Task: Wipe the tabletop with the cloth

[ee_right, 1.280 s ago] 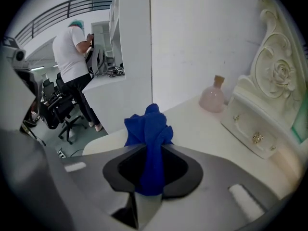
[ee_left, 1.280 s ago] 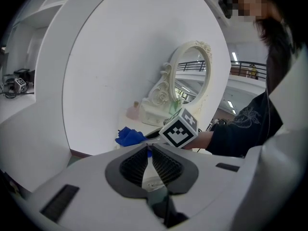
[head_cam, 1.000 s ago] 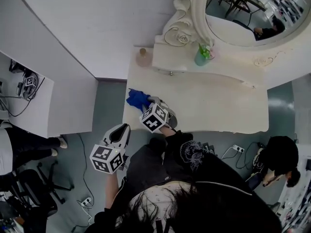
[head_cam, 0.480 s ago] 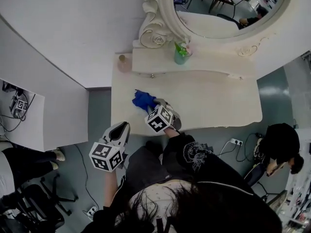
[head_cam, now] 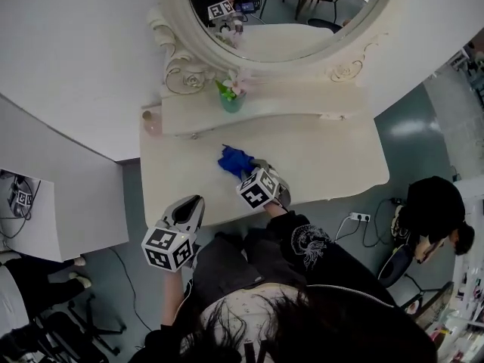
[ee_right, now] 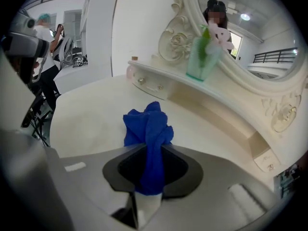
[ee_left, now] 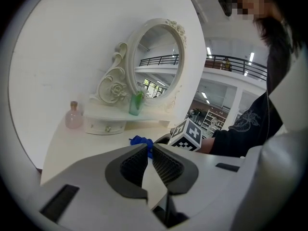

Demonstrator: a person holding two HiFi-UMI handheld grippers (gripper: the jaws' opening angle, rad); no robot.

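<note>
Over the desk [head_cam: 333,153] the right gripper [head_cam: 246,171] has swept rightward. A second ago it worked close to the left end; now it is about a third of the way along, near the front edge. By my reading the left strip is wiped, while most of the top, to the right and toward the back, is yet to cover. The right arm reaches forward over the front edge, with the gripper angled low to the desk. The left gripper [head_cam: 193,201] is held up by the front left corner, clear of the top, fingers closed together on nothing. The cloth [head_cam: 233,159] is clamped in the right fingers, bunching out ahead of them and apparently resting on the desk.
</note>
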